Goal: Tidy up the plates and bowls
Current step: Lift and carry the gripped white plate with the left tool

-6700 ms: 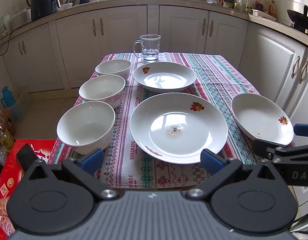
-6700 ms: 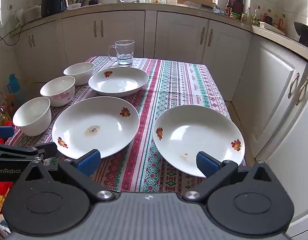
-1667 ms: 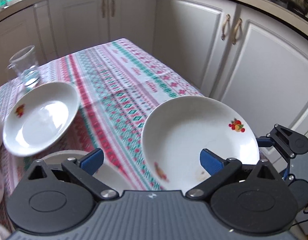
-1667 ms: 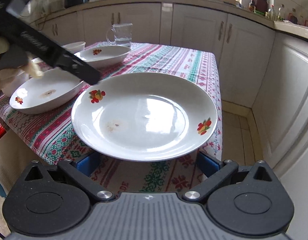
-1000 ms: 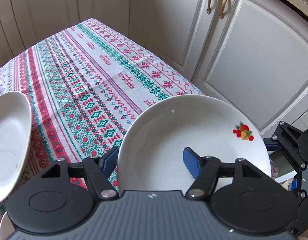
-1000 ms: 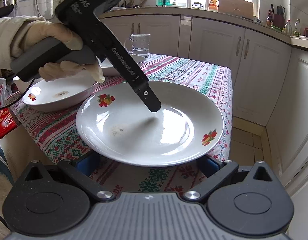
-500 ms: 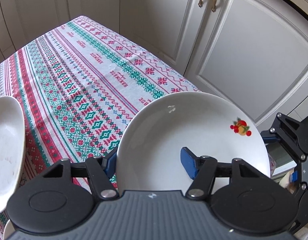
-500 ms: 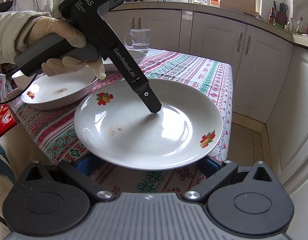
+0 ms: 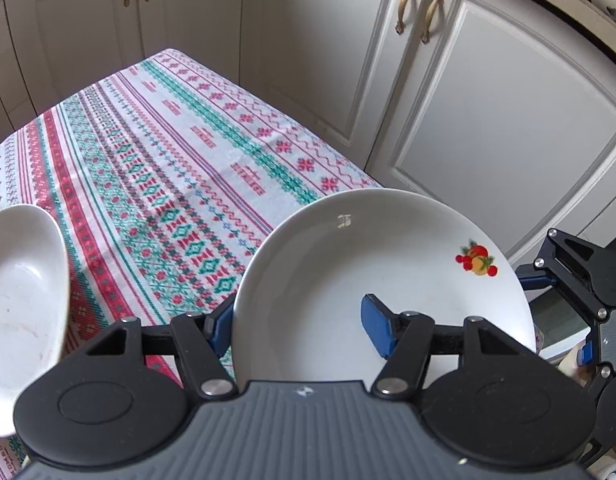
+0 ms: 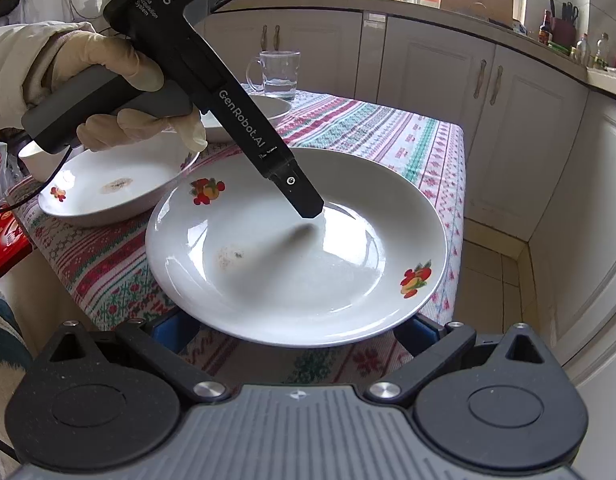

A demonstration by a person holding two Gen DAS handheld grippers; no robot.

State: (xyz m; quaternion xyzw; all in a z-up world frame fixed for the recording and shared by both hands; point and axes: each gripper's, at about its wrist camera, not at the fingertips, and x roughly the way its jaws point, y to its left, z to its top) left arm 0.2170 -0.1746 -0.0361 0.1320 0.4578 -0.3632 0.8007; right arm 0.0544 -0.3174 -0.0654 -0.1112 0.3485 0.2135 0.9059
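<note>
A white plate with fruit decals [image 9: 388, 272] [image 10: 296, 264] lies at the right front corner of the table, its near rim hanging over the edge. My left gripper [image 9: 298, 326] is shut on its left rim. One blue pad [image 9: 376, 330] presses inside the dish and the other [image 9: 220, 324] sits beneath the rim. In the right wrist view only the upper finger [image 10: 304, 200] shows, reaching into the plate. My right gripper [image 10: 294, 330] stands open, low in front of the near rim, both fingers under it. A second plate [image 10: 116, 184] [image 9: 20, 300] sits to the left.
A third deep plate [image 10: 264, 108] and a glass mug [image 10: 278, 74] stand farther back on the striped tablecloth [image 9: 168, 152]. White cupboards [image 9: 488, 120] stand close along the table's right side. A gloved hand [image 10: 120, 92] holds the left gripper. A red box [image 10: 4, 236] lies lower left.
The left gripper swung over from the middle plate to the right one and shut on its rim. The right gripper has stayed at that plate's near rim.
</note>
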